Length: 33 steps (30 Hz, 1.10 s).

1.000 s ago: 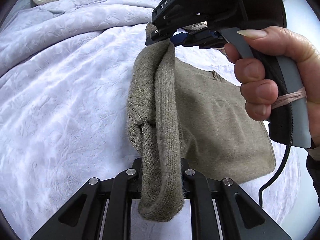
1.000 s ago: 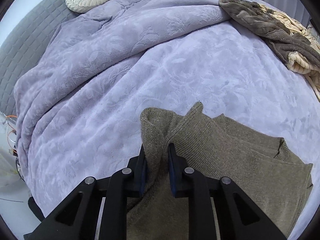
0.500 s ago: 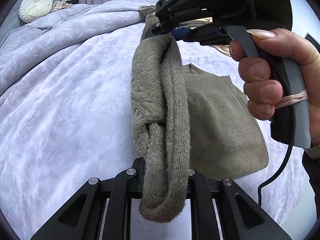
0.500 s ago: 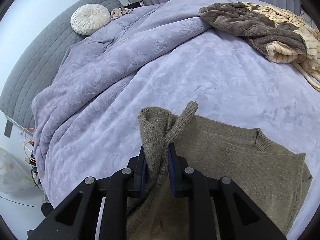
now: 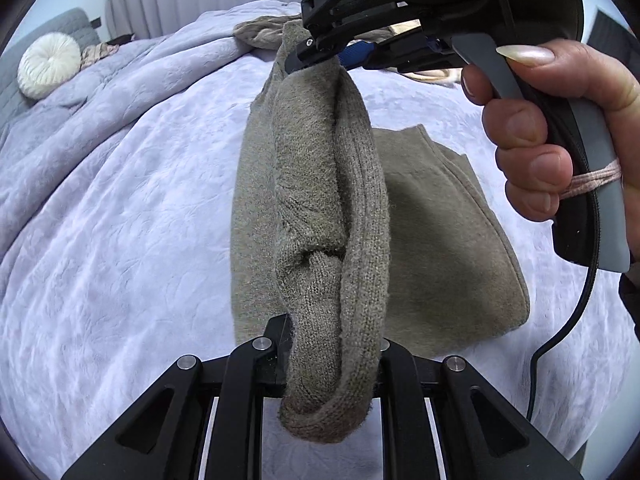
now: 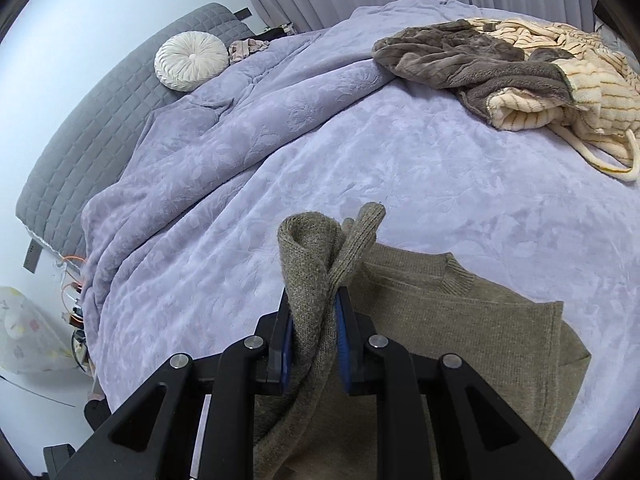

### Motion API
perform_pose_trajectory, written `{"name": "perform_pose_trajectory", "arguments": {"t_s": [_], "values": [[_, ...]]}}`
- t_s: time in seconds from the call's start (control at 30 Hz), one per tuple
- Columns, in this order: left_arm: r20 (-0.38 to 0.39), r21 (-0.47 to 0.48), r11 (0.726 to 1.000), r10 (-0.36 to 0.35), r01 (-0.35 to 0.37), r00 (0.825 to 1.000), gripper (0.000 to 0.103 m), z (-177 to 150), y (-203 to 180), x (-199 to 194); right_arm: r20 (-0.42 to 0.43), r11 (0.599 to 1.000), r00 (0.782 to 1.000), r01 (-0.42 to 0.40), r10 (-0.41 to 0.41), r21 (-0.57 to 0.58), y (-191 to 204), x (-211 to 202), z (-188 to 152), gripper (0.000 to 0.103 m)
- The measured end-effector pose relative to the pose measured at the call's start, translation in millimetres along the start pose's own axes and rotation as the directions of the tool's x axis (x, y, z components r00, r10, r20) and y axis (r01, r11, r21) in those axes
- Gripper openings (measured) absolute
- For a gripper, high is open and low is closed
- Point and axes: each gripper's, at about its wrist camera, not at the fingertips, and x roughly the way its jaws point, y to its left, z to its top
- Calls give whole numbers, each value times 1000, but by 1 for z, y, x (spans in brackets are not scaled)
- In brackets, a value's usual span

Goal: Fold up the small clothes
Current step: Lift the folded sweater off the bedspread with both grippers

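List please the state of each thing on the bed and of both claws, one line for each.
Olive-brown knitted sweater: partly flat on the bed, one edge lifted and stretched between both claws.
Left claw: shut on the sweater.
Right claw: shut on the sweater.
Lilac embossed bedspread: spread out, bunched near the headboard.
Round cream pleated cushion: lying against the headboard.
Brown and cream fleece clothes: crumpled, unfolded.

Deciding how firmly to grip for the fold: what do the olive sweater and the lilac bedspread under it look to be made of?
Sweater: soft knit, probably wool or a blend; visible stitch loops, ribbed edge, fuzzy matte surface. Bedspread: plush fleece-like fabric with an embossed leaf pattern and slight sheen; the fibre cannot be told.
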Motion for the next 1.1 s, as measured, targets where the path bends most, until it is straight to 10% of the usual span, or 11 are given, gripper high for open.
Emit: {"name": "perform_pose_trajectory", "arguments": {"t_s": [0.5,1.1], "values": [[-23,172,985,25,-20,999,17,13,-83,4,91,997,995,-54,49,55,-81,-63,-23,20],[-85,334,936,144,-108,986,17,6,-153,57,81,979,993,-95,82,179,-181,-43,-61,20]]}}
